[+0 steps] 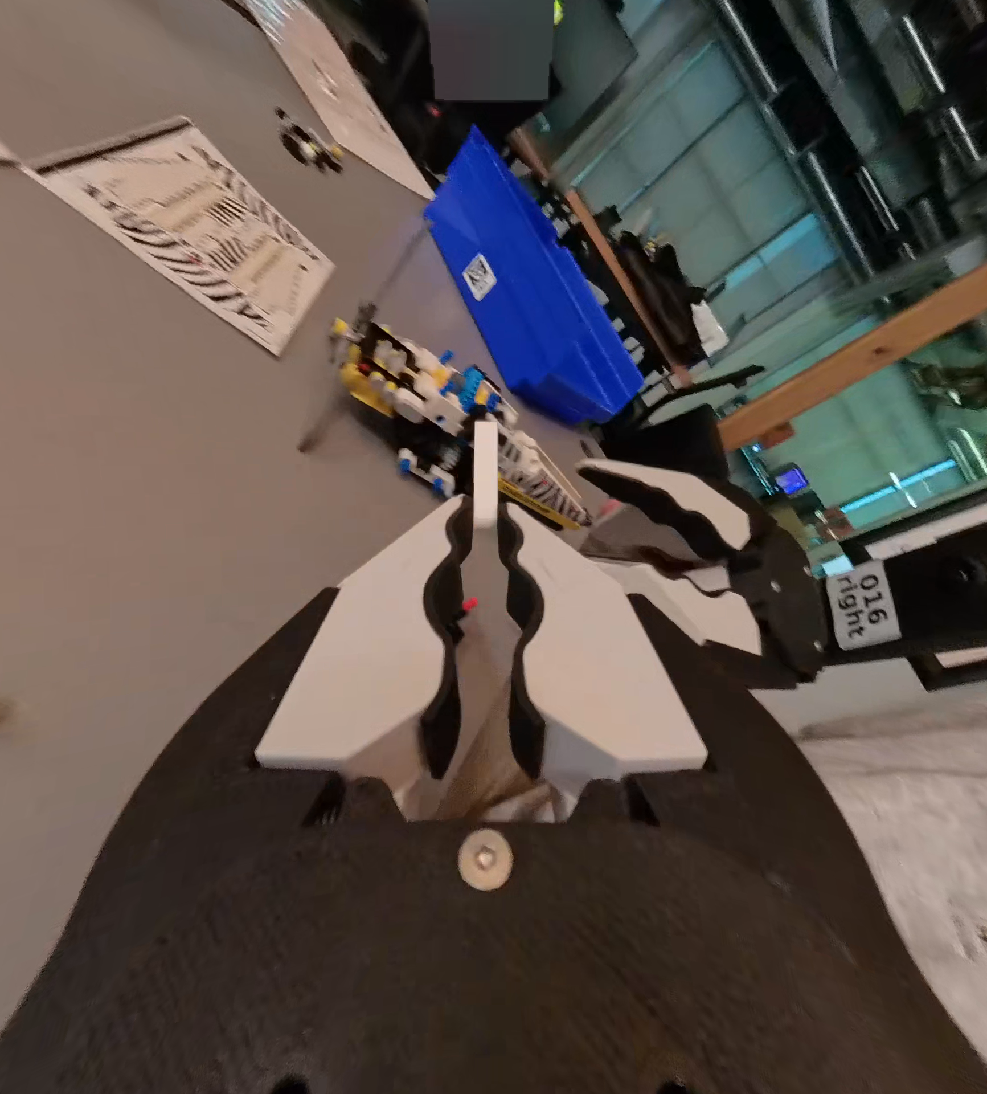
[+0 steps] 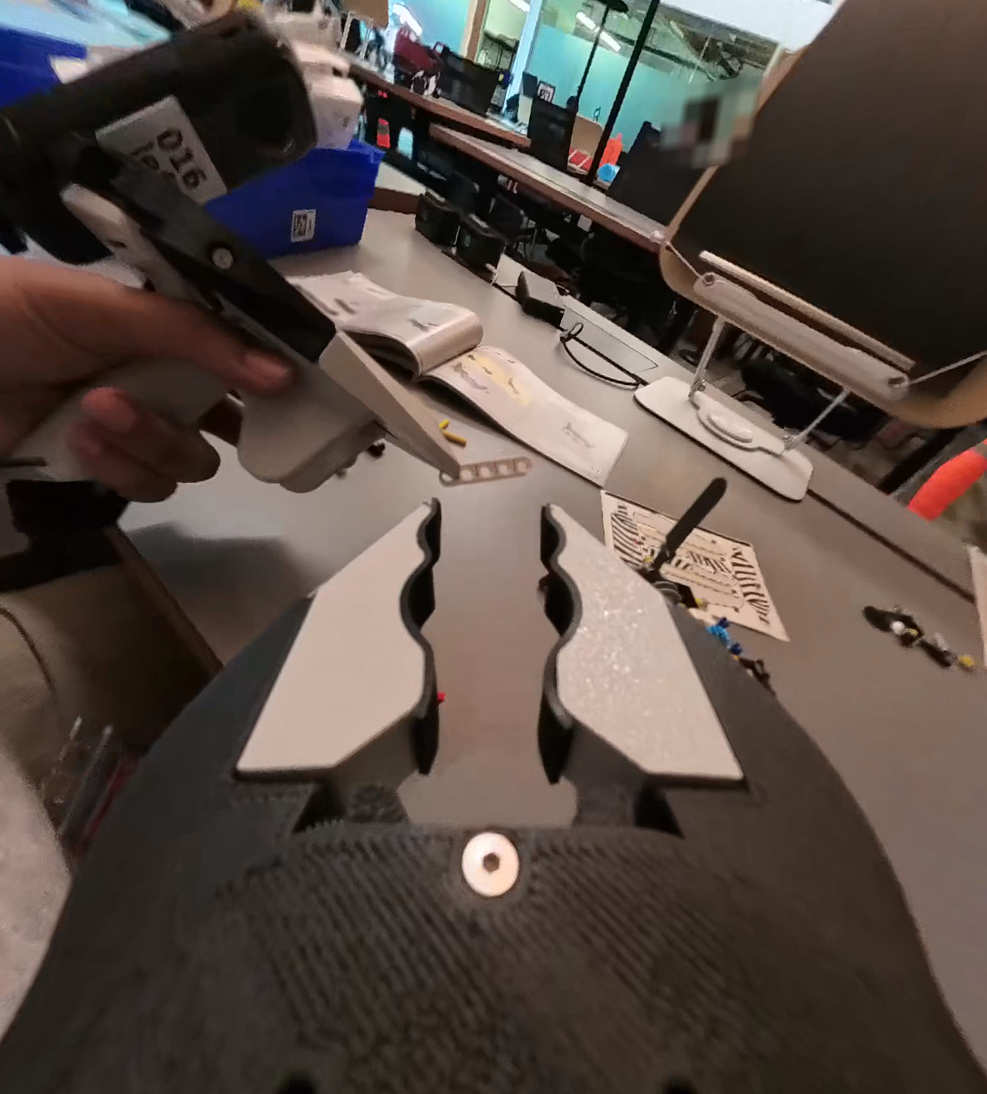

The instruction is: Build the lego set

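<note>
One left gripper [image 1: 484, 515] pinches a flat white holed lego beam [image 1: 485, 473] above the grey worktop [image 1: 124, 444]; one right gripper [image 2: 488, 521] gapes empty. One blue plastic bin [image 1: 526, 284], contents unseen, stands behind one part-built lego model [image 1: 420, 396].

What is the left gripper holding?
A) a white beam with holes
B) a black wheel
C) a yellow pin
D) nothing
A: the left gripper is shut on a white beam, and the right wrist view shows its row of holes sticking out past the fingers.
</note>
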`<state>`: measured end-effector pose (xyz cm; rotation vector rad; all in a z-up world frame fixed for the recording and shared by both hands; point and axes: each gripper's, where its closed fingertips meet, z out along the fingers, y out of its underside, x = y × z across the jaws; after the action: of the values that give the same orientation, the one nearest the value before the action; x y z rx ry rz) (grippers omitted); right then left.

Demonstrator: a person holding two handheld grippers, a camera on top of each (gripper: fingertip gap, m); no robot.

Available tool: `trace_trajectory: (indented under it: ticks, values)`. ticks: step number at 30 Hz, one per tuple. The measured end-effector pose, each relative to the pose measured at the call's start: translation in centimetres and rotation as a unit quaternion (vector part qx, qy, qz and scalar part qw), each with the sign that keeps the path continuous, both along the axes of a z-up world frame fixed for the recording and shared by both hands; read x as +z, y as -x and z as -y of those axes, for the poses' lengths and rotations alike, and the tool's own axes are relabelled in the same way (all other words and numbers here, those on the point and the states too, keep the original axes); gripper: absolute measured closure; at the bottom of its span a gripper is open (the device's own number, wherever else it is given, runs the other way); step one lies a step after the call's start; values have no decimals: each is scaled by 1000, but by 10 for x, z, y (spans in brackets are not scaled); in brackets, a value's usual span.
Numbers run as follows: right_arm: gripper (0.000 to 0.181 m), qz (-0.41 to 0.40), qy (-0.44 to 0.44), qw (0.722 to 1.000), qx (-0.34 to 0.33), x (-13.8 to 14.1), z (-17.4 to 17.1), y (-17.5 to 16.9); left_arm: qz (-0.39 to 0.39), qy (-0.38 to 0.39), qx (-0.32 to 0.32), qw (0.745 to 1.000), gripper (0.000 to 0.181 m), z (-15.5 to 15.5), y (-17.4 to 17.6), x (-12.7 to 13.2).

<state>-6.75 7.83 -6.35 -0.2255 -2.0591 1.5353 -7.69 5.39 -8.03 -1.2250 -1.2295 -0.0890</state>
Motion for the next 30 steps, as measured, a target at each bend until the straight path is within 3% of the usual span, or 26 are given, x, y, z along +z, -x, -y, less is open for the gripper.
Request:
trace_trajectory:
  ticks: [5, 21, 26, 30]
  values:
    - [133, -10, -60, 998, 14, -15, 6, -3, -6, 37, -34, 999, 176, -15, -13, -2]
    - [143, -2, -92, 996, -7, -20, 0, -2, -32, 103, -52, 993, 176, -33, -22, -4]
    - [143, -19, -105, 994, -27, -20, -11, 6, -42, 114, -43, 992, 147, -26, -22, -2]
    - [144, -14, -107, 993, -54, -19, -39, 25, -58, 164, -40, 984, 136, -14, -24, -10]
